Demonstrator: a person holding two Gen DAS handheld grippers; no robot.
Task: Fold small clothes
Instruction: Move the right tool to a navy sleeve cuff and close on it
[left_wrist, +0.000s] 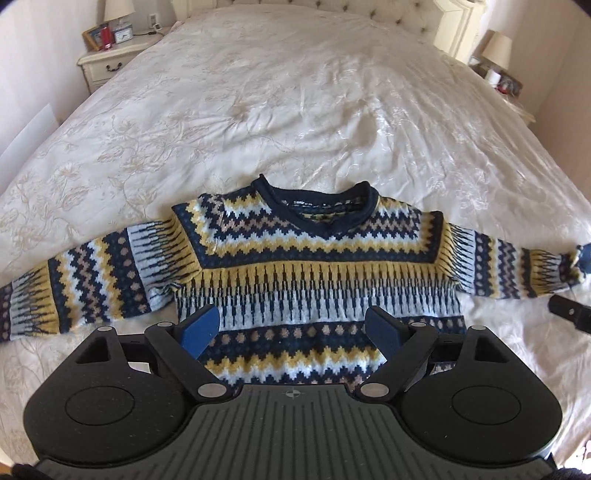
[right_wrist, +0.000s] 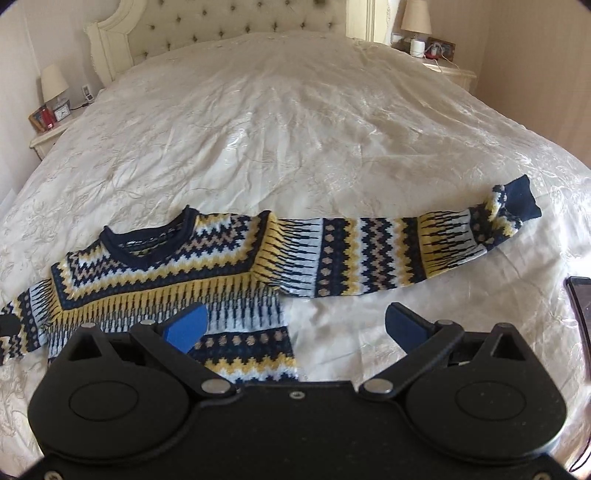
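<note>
Across the near end of the bed (left_wrist: 295, 110) lies a small patterned sweater (left_wrist: 295, 266), spread flat and face up, its navy neckline toward the headboard (right_wrist: 229, 26) and its hem toward the cameras. Both sleeves stretch straight out sideways, so the garment's long axis runs across the bed from cuff to cuff; the navy cuff (right_wrist: 519, 199) of one sleeve ends well out to the side. A cream embroidered bedspread covers the bed, with a nightstand (left_wrist: 110, 62) and lamp (left_wrist: 118, 11) on either side of the headboard. Tilted downward, the left gripper (left_wrist: 291, 328) hovers over the sweater's lower body, jaws wide and empty. Beside it, the right gripper (right_wrist: 295, 328) hangs over the sweater's side edge below the armpit, jaws likewise wide with nothing clamped.
</note>
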